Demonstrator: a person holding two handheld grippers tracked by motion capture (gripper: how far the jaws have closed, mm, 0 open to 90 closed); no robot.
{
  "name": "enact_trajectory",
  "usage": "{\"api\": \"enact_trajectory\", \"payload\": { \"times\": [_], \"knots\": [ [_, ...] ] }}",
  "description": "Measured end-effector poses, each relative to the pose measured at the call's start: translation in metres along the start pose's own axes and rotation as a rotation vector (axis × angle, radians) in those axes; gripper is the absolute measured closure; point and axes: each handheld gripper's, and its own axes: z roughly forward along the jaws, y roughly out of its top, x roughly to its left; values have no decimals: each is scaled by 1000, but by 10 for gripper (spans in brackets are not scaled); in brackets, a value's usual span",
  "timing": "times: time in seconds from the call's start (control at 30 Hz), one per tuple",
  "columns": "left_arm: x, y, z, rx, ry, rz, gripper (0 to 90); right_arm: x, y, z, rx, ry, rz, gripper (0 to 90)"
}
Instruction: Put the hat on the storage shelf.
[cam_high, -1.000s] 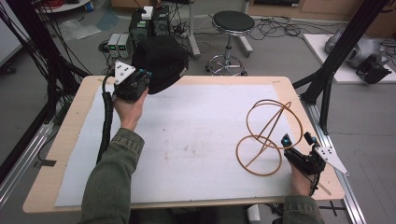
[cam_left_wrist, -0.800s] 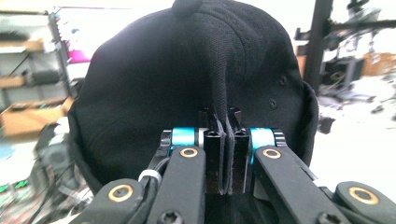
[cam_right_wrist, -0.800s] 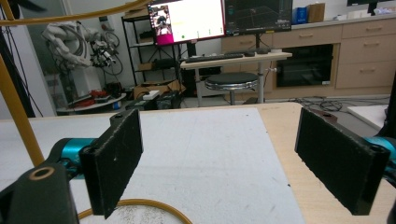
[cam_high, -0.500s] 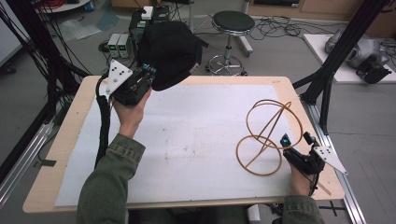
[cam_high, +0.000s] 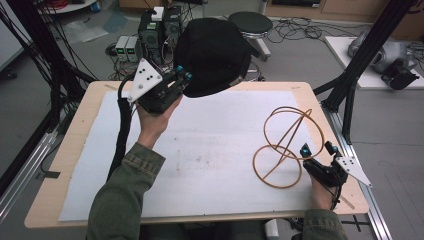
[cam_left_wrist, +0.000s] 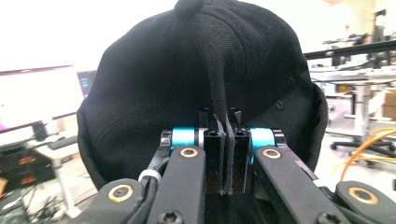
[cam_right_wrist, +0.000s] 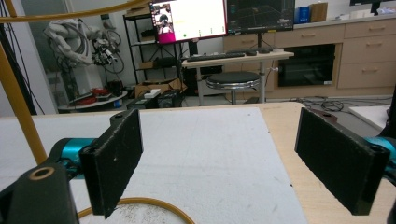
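A black baseball cap (cam_high: 215, 55) hangs in the air over the table's far edge. My left gripper (cam_high: 182, 75) is shut on a fold of its fabric at the cap's near left side. In the left gripper view the cap (cam_left_wrist: 196, 84) rises straight above the closed jaws of the left gripper (cam_left_wrist: 223, 154), and a ridge of cloth is pinched between them. A golden wire stand (cam_high: 284, 148) made of rings and rods sits on the white mat (cam_high: 215, 150) at the right. My right gripper (cam_high: 316, 148) stands open just beside its base ring (cam_right_wrist: 140, 203). The right gripper (cam_right_wrist: 219, 158) has nothing between its pads.
The wooden table (cam_high: 80, 130) is mostly covered by the mat. A black frame post (cam_high: 350, 95) leans in at the far right corner. Beyond the table stand a round stool (cam_high: 250, 22) and boxes with cables (cam_high: 150, 30) on the floor.
My left gripper has lifted the cap higher and carried it to the right, away from the table's far left corner. The right gripper and the wire stand have not moved.
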Motion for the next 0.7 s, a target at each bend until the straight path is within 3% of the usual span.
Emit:
{"api": "enact_trajectory", "payload": {
  "times": [0.37, 0.7],
  "knots": [
    [-23, 6, 15, -37, -105, -8, 880, 0, 0, 0, 1, 2, -2, 145],
    [-56, 5, 31, -51, -221, -10, 879, 1, 0, 0, 3, 11, 2, 145]
  ]
}}
